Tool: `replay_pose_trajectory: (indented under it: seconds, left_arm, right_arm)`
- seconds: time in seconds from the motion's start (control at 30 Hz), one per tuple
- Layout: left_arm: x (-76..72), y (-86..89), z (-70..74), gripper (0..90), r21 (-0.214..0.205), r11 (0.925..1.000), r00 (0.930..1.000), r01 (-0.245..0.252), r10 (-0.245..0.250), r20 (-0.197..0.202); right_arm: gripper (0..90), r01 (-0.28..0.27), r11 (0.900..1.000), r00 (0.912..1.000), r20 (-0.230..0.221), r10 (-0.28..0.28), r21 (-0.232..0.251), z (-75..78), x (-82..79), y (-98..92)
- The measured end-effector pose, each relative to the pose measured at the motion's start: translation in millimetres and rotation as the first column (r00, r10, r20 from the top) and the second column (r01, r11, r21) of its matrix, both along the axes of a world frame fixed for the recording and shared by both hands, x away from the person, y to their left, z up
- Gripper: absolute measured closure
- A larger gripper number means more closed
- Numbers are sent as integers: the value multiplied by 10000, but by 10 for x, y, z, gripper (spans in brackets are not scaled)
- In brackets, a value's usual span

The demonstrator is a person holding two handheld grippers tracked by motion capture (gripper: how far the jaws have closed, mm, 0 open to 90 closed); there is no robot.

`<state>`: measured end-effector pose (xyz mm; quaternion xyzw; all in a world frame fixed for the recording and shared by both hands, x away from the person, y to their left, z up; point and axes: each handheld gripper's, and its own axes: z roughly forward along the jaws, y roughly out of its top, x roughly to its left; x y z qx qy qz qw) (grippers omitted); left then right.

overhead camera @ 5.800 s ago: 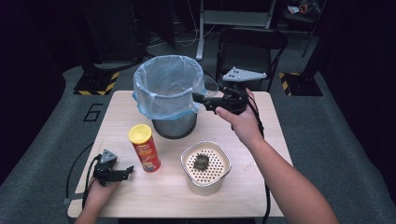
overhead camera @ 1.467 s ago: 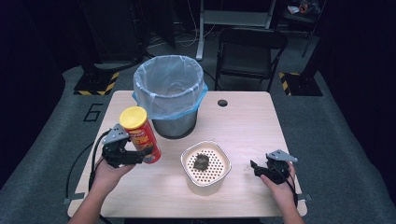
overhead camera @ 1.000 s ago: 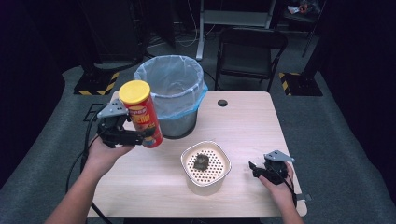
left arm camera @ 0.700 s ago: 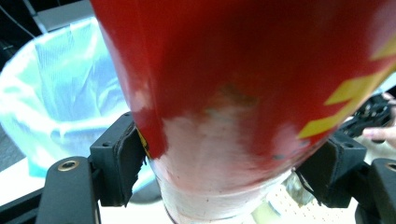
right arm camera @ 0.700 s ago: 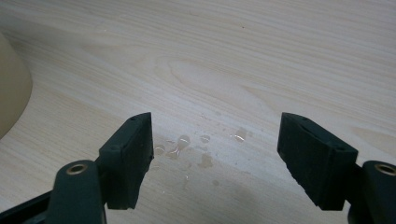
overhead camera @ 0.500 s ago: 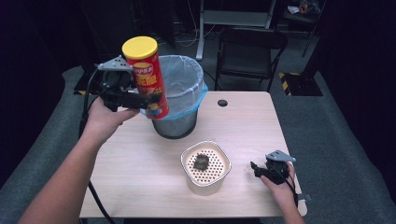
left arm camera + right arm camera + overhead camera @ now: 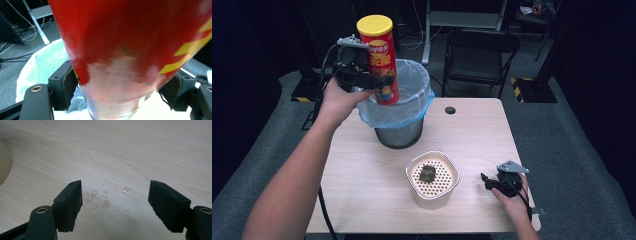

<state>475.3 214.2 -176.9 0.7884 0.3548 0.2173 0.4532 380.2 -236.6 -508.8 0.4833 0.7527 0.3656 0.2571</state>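
Observation:
A red crisp can with a yellow lid (image 7: 379, 57) hangs in the air at the near left rim of the bin, a little tilted. My left gripper (image 7: 373, 81) is shut on the can's lower half. In the left gripper view the red can (image 7: 130, 50) stands between both black pads (image 7: 68, 86), with the bin's liner (image 7: 37, 67) below it. My right gripper (image 7: 486, 180) rests low at the table's right front, open with nothing between its fingertips (image 7: 71, 202); bare wood with a few water drops (image 7: 100, 197) lies under it.
A metal bin with a pale blue liner (image 7: 404, 107) stands at the back middle of the wooden table (image 7: 362, 170). A cream perforated container (image 7: 432, 177) with a dark lump sits in front of it. A black chair (image 7: 479, 55) stands behind the table.
My left hand has lifted the can from beside the bin up and away from me, to the bin's rim. The right gripper has stayed where it was.

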Motion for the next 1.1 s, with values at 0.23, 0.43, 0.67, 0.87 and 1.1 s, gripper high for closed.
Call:
replay_pose_trajectory:
  seconds: [0.23, 0.43, 0.67, 0.87, 1.1]
  left_arm:
    - [258, -40, -76, 235, -176, 9964, 9963, -833, 829, -225]
    - [407, -84, -203, 235, -284, 9894, 9895, -1425, 1417, -288]
    - [599, -88, -357, 235, -311, 9803, 9793, -1952, 1931, -602]
    - [717, -90, -483, 235, -252, 9744, 9725, -2236, 2213, -721]
    - [808, -53, -644, 234, -259, 9691, 9639, -2454, 2411, -1128]
  right_arm:
    - [271, -112, 9999, 9999, -65, 111, -64, -1, 1, -4]
    - [271, -180, 9998, 9998, -63, 179, -106, -3, 3, -12]
    - [271, -239, 9997, 9997, -51, 238, -112, -6, 8, -9]
    - [271, -238, 9997, 9997, -81, 237, -102, -15, 20, 2]
    - [276, -425, 9988, 9990, -114, 423, -228, -21, 22, 3]
